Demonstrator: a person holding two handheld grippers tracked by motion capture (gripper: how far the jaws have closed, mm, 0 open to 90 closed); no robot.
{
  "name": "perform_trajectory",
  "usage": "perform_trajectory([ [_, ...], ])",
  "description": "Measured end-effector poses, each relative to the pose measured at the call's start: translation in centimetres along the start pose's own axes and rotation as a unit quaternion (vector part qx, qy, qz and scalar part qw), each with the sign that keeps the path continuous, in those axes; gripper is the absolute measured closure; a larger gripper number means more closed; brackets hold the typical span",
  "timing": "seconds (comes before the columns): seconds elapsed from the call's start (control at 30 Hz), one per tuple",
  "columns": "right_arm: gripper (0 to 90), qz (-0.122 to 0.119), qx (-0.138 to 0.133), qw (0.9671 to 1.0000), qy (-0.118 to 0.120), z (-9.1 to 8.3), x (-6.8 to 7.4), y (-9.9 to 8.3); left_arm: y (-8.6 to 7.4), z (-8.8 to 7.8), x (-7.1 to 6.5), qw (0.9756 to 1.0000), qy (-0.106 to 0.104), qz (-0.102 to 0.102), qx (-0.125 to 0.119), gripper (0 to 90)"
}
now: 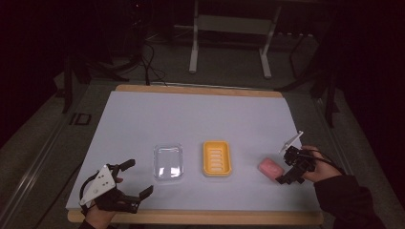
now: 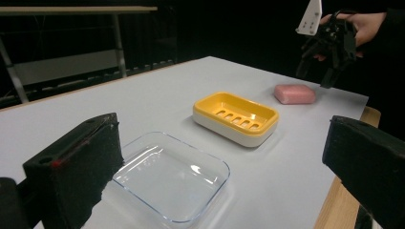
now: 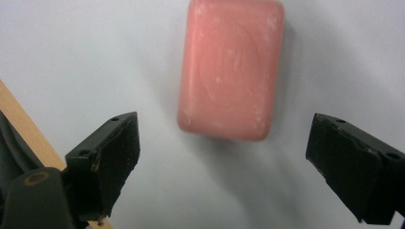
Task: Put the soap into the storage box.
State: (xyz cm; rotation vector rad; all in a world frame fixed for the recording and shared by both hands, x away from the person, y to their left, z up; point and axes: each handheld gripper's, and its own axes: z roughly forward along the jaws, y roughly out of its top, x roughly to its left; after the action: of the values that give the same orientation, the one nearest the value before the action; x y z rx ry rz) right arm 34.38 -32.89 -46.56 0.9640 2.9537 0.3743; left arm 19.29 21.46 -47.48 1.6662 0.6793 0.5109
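A pink bar of soap (image 1: 270,168) (image 2: 294,93) (image 3: 231,67) lies flat on the white mat, right of a yellow soap dish (image 1: 217,159) (image 2: 236,117) with a slotted bottom. Left of the dish sits an empty clear plastic tray (image 1: 167,162) (image 2: 172,176). My right gripper (image 1: 285,166) (image 3: 224,152) (image 2: 325,67) hovers open just right of the soap, one jaw to each side of the bar's near end, touching nothing. My left gripper (image 1: 137,178) (image 2: 224,162) is open near the table's front left corner, facing the tray, nothing held.
The white mat (image 1: 191,119) covers a wooden table whose front edge (image 1: 200,217) runs close under both hands. Beyond the table are a dark floor, cables and the legs of a desk frame (image 1: 193,52).
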Motion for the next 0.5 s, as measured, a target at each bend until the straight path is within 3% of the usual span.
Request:
perform_trajectory([
  [0.2,10.6,-0.003,-0.026,0.999,-0.037,0.2,0.2,0.6,0.0,0.1,0.0,1.0,-0.002,0.001,0.001,0.1],
  [0.5,14.4,-0.034,-0.069,0.9967,-0.025,0.7,0.6,1.2,0.0,0.1,0.0,1.0,-0.004,0.001,0.001,0.1],
])
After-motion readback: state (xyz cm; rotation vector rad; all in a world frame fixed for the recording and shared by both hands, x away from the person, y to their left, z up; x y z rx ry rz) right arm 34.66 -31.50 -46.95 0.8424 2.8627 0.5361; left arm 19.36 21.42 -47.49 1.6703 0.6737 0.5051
